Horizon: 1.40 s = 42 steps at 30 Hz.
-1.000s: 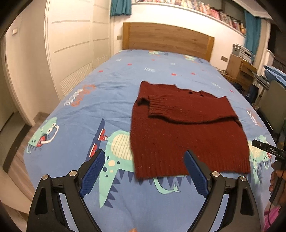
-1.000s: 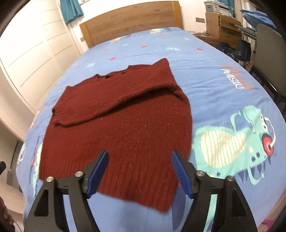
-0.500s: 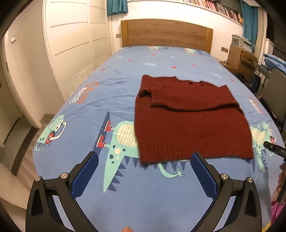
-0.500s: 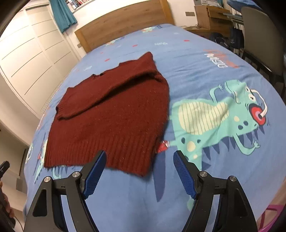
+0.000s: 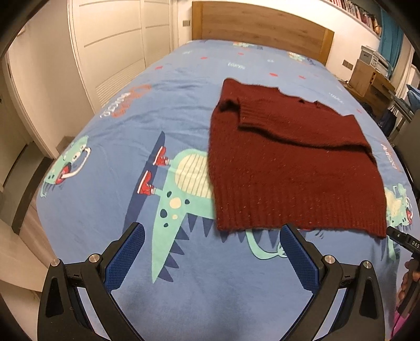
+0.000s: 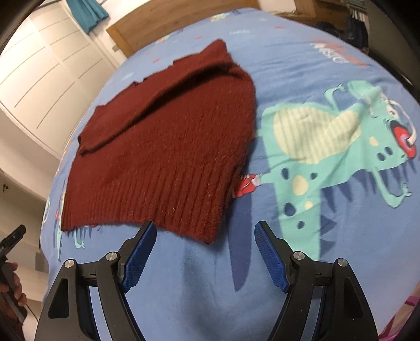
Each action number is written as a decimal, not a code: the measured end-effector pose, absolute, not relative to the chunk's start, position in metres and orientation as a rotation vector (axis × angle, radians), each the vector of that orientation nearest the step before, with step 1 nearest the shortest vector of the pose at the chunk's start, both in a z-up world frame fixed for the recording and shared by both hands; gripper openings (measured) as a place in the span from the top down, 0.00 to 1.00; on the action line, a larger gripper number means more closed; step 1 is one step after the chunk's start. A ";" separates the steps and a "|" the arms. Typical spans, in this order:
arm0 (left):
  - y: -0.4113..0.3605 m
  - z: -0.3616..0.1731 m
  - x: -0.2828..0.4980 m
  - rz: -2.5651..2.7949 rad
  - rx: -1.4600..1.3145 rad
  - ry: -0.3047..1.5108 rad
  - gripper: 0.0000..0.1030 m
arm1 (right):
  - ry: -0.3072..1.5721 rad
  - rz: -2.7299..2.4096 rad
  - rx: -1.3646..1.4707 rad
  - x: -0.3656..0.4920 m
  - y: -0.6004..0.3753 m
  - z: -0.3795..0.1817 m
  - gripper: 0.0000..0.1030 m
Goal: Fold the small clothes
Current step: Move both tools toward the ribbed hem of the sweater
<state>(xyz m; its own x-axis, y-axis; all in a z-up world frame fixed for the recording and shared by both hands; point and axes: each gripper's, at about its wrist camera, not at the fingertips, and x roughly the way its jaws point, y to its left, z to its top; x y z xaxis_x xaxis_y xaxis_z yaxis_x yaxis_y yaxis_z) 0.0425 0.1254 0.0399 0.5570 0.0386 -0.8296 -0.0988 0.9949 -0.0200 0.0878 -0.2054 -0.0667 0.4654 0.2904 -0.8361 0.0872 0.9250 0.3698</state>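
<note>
Left wrist view: the left gripper (image 5: 212,250), jaws wide apart and empty, nears the dark red knitted sweater's (image 5: 288,168) near ribbed hem; the right gripper (image 6: 205,245), also gaping and empty, likewise. Next, I judge: pinch both hem corners.

Home bedroom: bed (image 5: 183,110) with dinosaur-print sheet, wooden headboard (image 5: 262,23), white wardrobe doors (image 5: 115,47).

Sweater (image 5: 288,162) flat on bed (image 5: 183,86), sleeve folded across its chest (upper part). Headboard (image 5: 262,23) behind; wardrobe (image 5: 105,52) left of bed.
</note>
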 end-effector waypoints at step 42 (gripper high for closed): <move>0.151 -0.047 0.129 -0.218 -0.467 1.168 0.14 | 1.158 0.318 0.507 0.145 -0.202 -0.097 0.44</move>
